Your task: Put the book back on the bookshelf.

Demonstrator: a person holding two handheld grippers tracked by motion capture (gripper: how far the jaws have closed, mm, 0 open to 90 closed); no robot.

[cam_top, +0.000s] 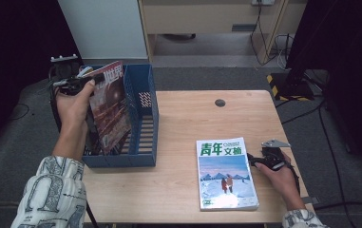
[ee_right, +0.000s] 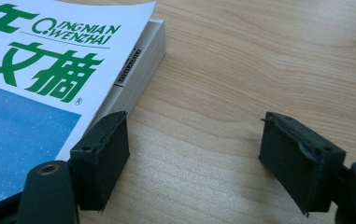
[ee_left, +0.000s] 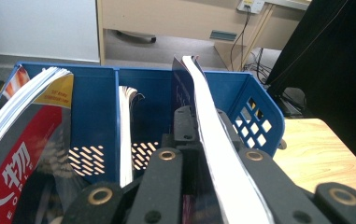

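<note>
A blue file rack [cam_top: 121, 160] stands at the table's left edge. My left gripper [cam_top: 80, 83] is shut on the top edge of a dark red magazine [cam_top: 109, 111], which leans upright with its lower part down in the rack. In the left gripper view the jaws [ee_left: 202, 135] clamp that magazine's white page edge [ee_left: 199, 88] above the rack [ee_left: 255, 107]. A red-covered magazine [ee_left: 14, 158] and a thin one [ee_left: 126, 135] stand in other compartments. My right gripper [cam_top: 258, 159] rests open on the table beside a stack of green-titled magazines [cam_top: 226, 173]. Its jaws [ee_right: 199, 158] hold nothing, and the left pad sits by the stack's [ee_right: 49, 70] corner.
A round cable hole [cam_top: 220, 102] sits near the far edge of the wooden table [cam_top: 188, 118]. Beyond the table are a wooden cabinet [cam_top: 207, 19], floor cables [cam_top: 269, 47] and a yellow-black striped base [cam_top: 276, 83]. Bare wood lies between rack and stack.
</note>
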